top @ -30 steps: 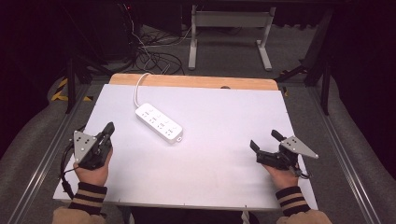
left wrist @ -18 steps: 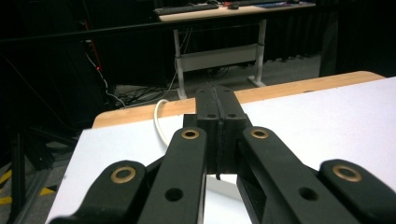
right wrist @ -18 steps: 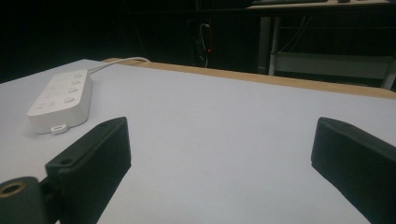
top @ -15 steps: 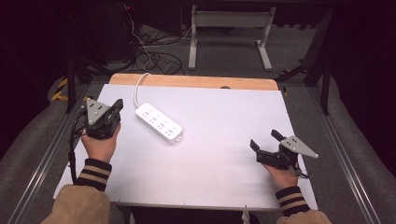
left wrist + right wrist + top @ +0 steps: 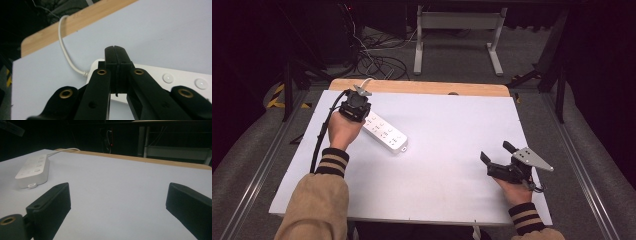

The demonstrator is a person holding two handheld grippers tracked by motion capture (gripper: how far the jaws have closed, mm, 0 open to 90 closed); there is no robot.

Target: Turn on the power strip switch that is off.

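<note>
A white power strip (image 5: 384, 132) lies slantwise on the left half of the white table (image 5: 447, 115), and its white cord (image 5: 364, 82) runs off over the far edge. My left gripper (image 5: 354, 106) hovers over the strip's cord end. In the left gripper view its jaws are pressed together (image 5: 116, 53) with nothing between them, above the strip (image 5: 175, 77) where the cord (image 5: 63, 47) enters. My right gripper (image 5: 496, 152) rests open near the front right of the table. The right gripper view has the open gripper (image 5: 118, 192) facing bare table, with the strip (image 5: 32, 170) far to the left.
A wooden strip (image 5: 432, 88) runs along the table's far edge. Beyond it, loose cables (image 5: 377, 60) lie on the floor and a metal stand (image 5: 457, 30) rises there. Dark rails run down both sides of the table.
My left gripper has moved away from the table's left front, forward and right, until it is over the strip's cord end. The right gripper and the strip have stayed put.
</note>
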